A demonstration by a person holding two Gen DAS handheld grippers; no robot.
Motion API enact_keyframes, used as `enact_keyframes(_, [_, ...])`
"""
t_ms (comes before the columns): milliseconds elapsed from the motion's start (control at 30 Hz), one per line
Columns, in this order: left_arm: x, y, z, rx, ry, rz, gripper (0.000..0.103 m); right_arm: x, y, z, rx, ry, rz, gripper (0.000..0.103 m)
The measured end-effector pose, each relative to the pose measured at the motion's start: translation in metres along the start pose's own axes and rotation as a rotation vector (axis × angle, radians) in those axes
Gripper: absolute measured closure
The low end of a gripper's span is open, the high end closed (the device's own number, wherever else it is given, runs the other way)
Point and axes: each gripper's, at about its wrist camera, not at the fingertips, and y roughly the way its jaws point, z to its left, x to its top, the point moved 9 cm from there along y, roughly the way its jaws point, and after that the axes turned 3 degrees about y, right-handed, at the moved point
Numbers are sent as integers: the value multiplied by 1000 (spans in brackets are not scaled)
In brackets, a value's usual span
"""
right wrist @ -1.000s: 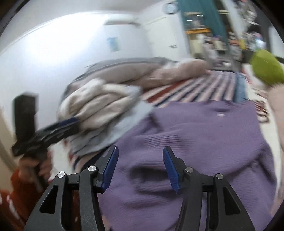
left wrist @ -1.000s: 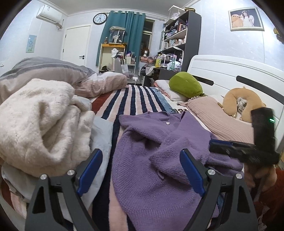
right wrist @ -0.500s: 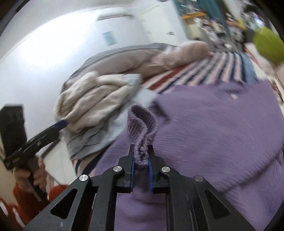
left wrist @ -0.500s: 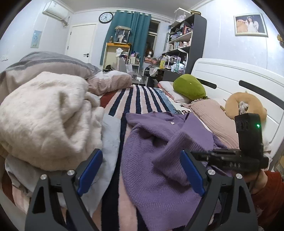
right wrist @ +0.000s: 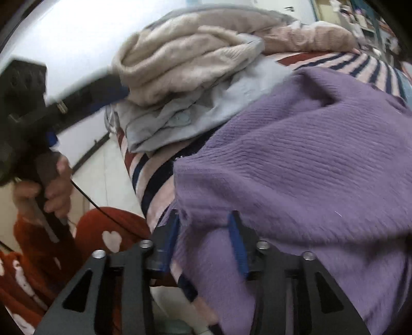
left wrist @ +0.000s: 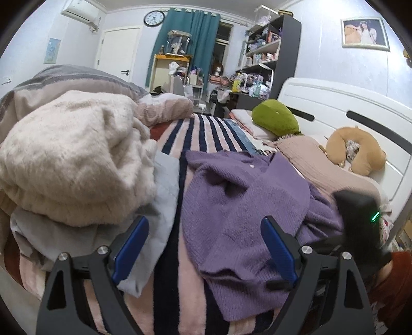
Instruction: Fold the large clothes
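Left gripper (left wrist: 203,247) jaws wide, empty; right gripper (right wrist: 206,239) jaws parted (blurry) around purple sweater (right wrist: 296,154) hem, 6 o'clock.

A home bedroom — a bed (left wrist: 206,134) with a striped cover and white headboard (left wrist: 334,103) fills the view. A green pillow (left wrist: 275,119) and a plush neck cushion (left wrist: 360,152) lie on it. Behind stand cluttered shelves (left wrist: 267,51), teal curtains (left wrist: 198,43), a door (left wrist: 116,51) and a wall clock (left wrist: 154,18) — plus an air conditioner (left wrist: 82,11) and a framed photo (left wrist: 364,33).
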Motion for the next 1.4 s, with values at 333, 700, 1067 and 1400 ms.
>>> enact_keyframes(333, [-40, 32, -15, -31, -1, 125, 17, -45, -172, -108, -334, 238, -258, 42])
enact_keyframes(700, [-83, 79, -26, -57, -61, 291, 22, -136, -188, -177, -373, 483, -234, 11])
enact_keyframes(1067, [-94, 103, -38, -42, -71, 347, 46, -128, -155, -169, -221, 447, -215, 72])
enact_keyframes(1400, [-90, 84, -45, -111, -81, 338, 81, -123, -159, -163, -204, 438, -274, 99])
